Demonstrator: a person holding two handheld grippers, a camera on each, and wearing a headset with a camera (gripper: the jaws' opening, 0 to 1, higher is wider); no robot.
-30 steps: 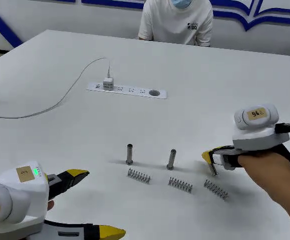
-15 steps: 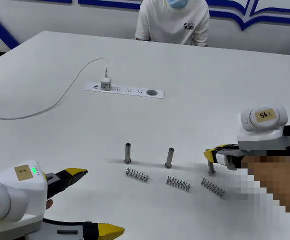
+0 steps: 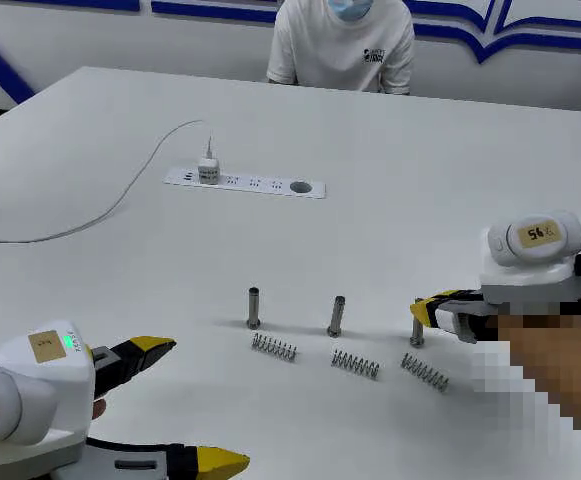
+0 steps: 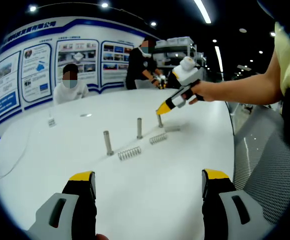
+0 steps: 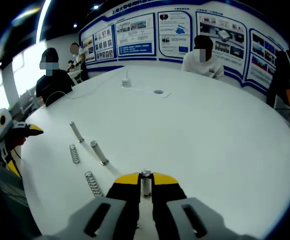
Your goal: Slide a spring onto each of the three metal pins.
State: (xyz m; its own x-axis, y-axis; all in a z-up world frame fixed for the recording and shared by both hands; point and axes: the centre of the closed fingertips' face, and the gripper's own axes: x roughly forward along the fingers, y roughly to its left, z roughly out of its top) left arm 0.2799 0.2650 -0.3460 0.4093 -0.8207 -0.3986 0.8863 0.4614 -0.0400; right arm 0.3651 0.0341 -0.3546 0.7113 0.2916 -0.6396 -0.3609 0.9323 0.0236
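On the white table, the left gripper hangs near-left, jaws wide and empty; the right gripper pinches the right pin. No pin wears a spring yet: all three springs lie just nearside of the pins.

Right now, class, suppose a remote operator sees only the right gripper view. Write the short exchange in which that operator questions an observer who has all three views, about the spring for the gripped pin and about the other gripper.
Operator: My right gripper is shut on a pin. Where is the spring for it?
Observer: The head view shows the third spring lying flat on the table, just on the near side of that pin.
Operator: Is the left gripper carrying anything?
Observer: No. The left gripper view shows its jaws wide apart, with bare table between them.
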